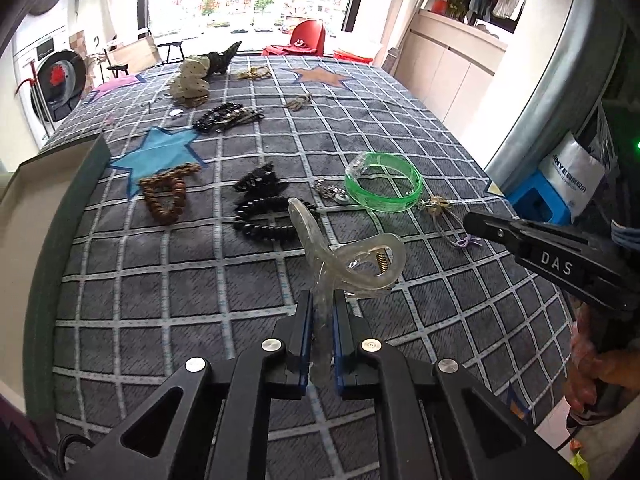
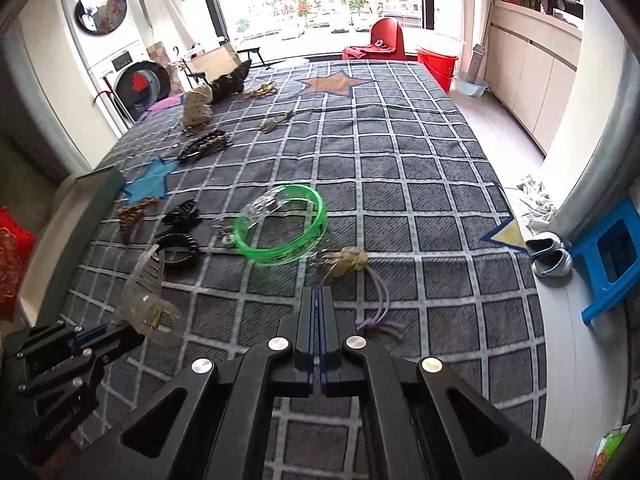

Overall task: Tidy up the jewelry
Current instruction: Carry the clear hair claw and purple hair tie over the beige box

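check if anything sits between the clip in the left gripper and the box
Nothing visible: the cloth between the clip, held by the left gripper, and the box is bare; the brown beads lie farther back.

Your left gripper has its jaws clamped on a clear hair claw, lifted above the checked bedspread; a green bangle lies beyond

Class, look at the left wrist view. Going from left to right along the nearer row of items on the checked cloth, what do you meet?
Brown bead bracelet → black hair clips → green bangle → gold charm on a purple cord.
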The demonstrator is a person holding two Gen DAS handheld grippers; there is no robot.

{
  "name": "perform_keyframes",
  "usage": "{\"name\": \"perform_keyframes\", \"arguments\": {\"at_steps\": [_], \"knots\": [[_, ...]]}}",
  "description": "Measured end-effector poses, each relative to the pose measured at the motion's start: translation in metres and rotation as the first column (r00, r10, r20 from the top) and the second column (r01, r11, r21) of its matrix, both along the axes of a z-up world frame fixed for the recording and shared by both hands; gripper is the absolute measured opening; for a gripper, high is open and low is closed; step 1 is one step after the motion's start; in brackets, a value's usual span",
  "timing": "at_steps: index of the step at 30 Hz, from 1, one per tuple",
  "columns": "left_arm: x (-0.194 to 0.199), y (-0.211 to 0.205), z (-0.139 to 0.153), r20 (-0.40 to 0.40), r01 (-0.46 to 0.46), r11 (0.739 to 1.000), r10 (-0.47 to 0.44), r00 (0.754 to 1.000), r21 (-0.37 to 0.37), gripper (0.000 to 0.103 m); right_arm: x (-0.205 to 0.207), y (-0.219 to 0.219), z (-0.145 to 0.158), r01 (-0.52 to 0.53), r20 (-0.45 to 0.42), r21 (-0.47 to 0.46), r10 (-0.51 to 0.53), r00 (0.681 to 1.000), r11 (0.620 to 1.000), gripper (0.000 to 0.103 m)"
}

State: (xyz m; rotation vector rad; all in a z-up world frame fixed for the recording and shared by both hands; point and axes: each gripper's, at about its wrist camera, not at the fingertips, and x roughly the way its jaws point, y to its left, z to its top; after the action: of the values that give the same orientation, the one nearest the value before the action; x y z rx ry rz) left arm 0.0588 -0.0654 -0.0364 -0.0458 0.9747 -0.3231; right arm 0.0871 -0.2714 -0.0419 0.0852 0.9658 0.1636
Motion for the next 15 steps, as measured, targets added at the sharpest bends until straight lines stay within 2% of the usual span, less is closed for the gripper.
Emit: {"name": "perform_keyframes", "arguments": {"at_steps": [4,9,10,12,13,14,15], "knots": [[-0.011,0.014,0.006,0.018,-0.007,1.0,0.007,1.0,-0.001,0.011,-0.008,0.005,0.002,-0.004,-0.001,-0.012,0.003,1.0,1.0,0.002],[-0.021,0.03,0.009,0.028,-0.031,0.999,0.031,0.999,-0.01,0.011,0.005,-0.009,-0.008,0.071,-0.021,0.003,-0.071,0.997,0.997,0.003],[-0.022,0.032,0.01,0.03,-0.034,0.999,0.035,0.999,-0.011,0.011,0.01,-0.01,-0.011,0.082,-0.03,-0.01,-0.082,0.996,0.997,0.007],[-0.024,0.036,0.01,0.032,-0.039,0.999,0.04,0.999,-0.013,0.011,0.016,-0.009,-0.017,0.079,-0.03,-0.047,-0.081,0.996,0.996,0.039],[-0.024,0.037,0.01,0.032,-0.041,0.999,0.041,0.999,-0.014,0.011,0.017,-0.009,-0.019,0.079,-0.022,-0.065,-0.081,0.996,0.995,0.07],[-0.025,0.039,0.01,0.033,-0.043,0.999,0.043,0.999,-0.016,0.011,0.018,-0.007,-0.02,0.077,-0.004,-0.086,-0.077,0.997,0.993,0.075],[-0.024,0.039,0.01,0.032,-0.045,0.999,0.045,0.998,-0.016,0.011,0.021,-0.005,-0.022,0.068,-0.002,-0.101,-0.069,0.998,0.993,0.075]]}}
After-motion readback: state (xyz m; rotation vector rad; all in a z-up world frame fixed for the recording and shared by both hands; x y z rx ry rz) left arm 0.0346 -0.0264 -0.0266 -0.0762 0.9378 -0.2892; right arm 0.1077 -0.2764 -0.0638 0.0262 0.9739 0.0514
